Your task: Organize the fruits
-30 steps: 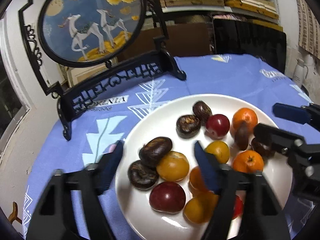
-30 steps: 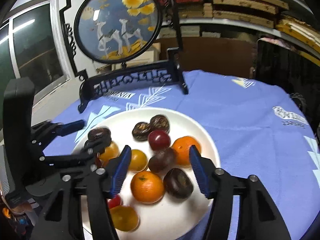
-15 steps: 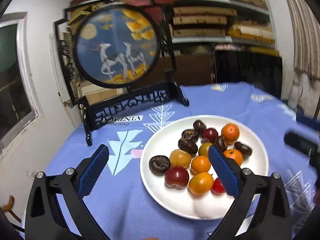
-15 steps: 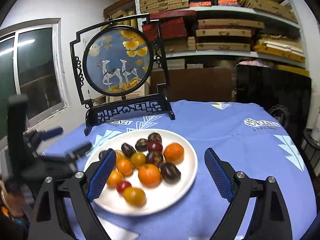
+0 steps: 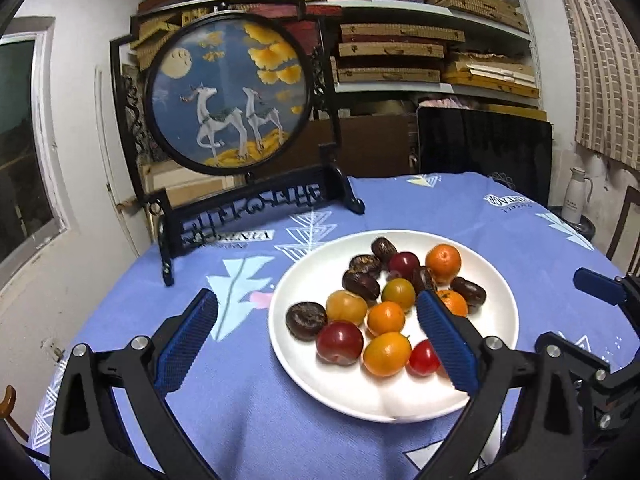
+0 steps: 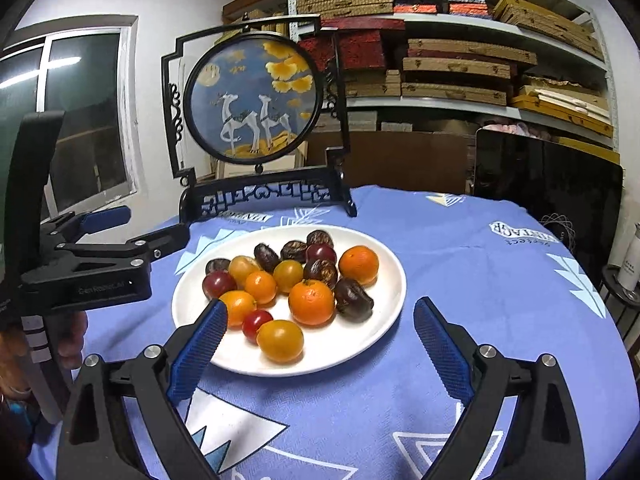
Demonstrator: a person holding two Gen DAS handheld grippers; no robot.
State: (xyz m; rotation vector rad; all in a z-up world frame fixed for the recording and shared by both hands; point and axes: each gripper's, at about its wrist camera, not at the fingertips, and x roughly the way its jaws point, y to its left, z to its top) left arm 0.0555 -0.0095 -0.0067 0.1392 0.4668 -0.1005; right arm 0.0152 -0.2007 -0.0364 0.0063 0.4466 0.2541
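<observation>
Fruits lay gathered on one white plate [image 6: 390, 300] on the blue tablecloth [image 6: 480, 280]; we judged the organizing essentially done. Largest were two mandarins [image 6: 311, 302], then yellow plums [image 6: 280, 340], red plums [image 5: 340, 342], dark chestnuts [image 6: 353, 299], one cherry tomato [image 6: 256, 321]. Our left gripper [image 5: 320, 344] and right gripper [image 6: 320, 352] hung wide apart, holding nothing.

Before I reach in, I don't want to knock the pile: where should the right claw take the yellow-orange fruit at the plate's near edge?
Probably from above, closing across its widest middle. The yellow-orange fruit is round and smooth, lying at the near side of the white plate; its right and near flanks are open, while the small red fruit touches its left. The right claw is open.
</observation>
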